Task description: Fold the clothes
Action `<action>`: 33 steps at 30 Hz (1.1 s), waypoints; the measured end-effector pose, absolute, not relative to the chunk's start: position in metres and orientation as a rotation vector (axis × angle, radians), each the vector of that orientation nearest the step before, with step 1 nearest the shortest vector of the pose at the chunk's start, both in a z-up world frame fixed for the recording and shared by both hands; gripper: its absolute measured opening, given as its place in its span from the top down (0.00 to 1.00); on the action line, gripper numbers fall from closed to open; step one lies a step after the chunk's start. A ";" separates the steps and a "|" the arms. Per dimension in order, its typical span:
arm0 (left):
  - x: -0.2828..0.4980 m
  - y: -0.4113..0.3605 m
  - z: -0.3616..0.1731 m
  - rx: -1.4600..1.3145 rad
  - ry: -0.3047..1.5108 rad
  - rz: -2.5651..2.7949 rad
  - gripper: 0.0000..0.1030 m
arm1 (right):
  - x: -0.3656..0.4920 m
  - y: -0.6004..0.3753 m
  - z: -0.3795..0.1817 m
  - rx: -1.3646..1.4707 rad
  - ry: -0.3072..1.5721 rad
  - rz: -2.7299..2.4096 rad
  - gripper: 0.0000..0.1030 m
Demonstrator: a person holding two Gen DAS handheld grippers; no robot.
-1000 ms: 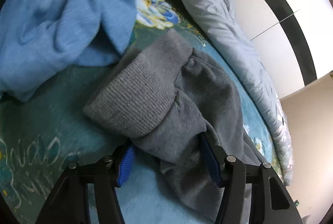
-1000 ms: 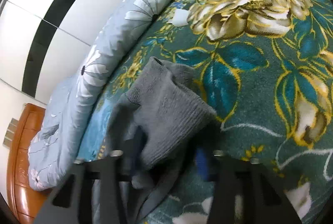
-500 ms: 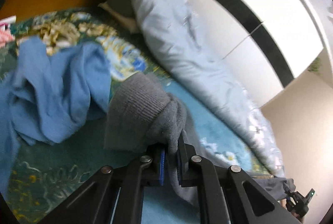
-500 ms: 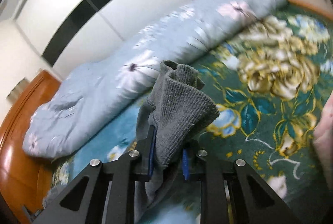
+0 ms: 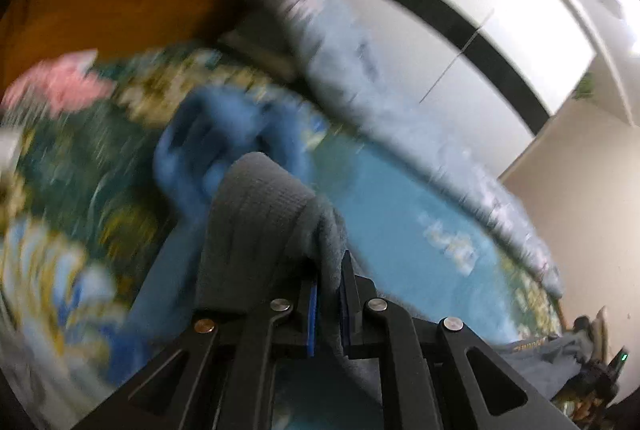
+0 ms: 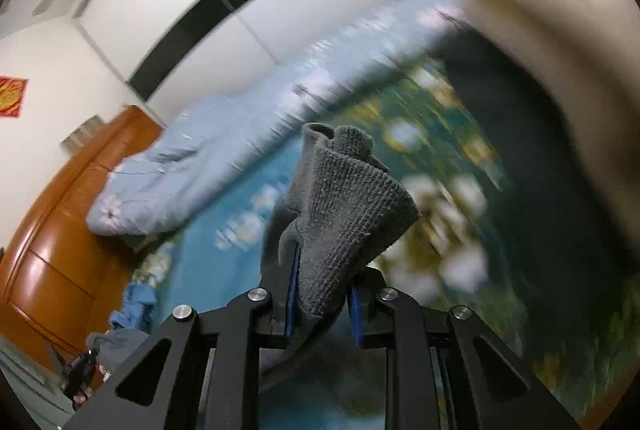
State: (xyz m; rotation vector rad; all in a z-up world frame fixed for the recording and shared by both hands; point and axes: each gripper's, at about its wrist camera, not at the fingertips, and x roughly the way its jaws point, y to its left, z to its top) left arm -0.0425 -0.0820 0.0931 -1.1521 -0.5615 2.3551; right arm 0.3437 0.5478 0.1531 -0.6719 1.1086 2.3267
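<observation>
Left gripper [image 5: 329, 304]: blue pads pressed nearly together, pinching thin fold of grey knitted garment w/ ribbed cuff [image 5: 260, 218]; jaws were closing just before, cloth between them. Right gripper [image 6: 323, 304]: pads pinching thicker ribbed part of same grey garment [image 6: 348, 206], gap wider; also was closing. Garment lifted above green floral bedspread [image 5: 72, 166]. Crumpled blue cloth [image 5: 224, 134] on bedspread behind it; pale blue floral quilt [image 6: 188, 170] along far edge. Pictures blurred, no writing readable.

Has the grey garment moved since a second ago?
Yes. The grey garment, clamped in the left gripper and the right gripper, has come up off the floral bedspread, where it lay a second ago.
</observation>
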 end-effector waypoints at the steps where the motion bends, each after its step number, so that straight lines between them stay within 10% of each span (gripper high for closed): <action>1: -0.038 -0.087 0.084 -1.190 -0.579 2.342 0.91 | 0.353 0.549 0.137 -0.677 1.167 2.284 0.79; 15: -0.029 -0.106 0.052 -1.334 -0.658 2.223 0.81 | 0.394 0.558 0.042 -0.661 1.506 2.038 0.74; 28: -0.020 -0.119 0.097 -1.260 -0.394 2.236 0.76 | 0.415 0.519 0.127 -0.614 0.997 2.117 0.56; 33: -0.039 -0.143 0.077 -1.317 -0.668 2.029 0.58 | 0.351 0.497 0.129 -0.780 0.918 2.322 0.50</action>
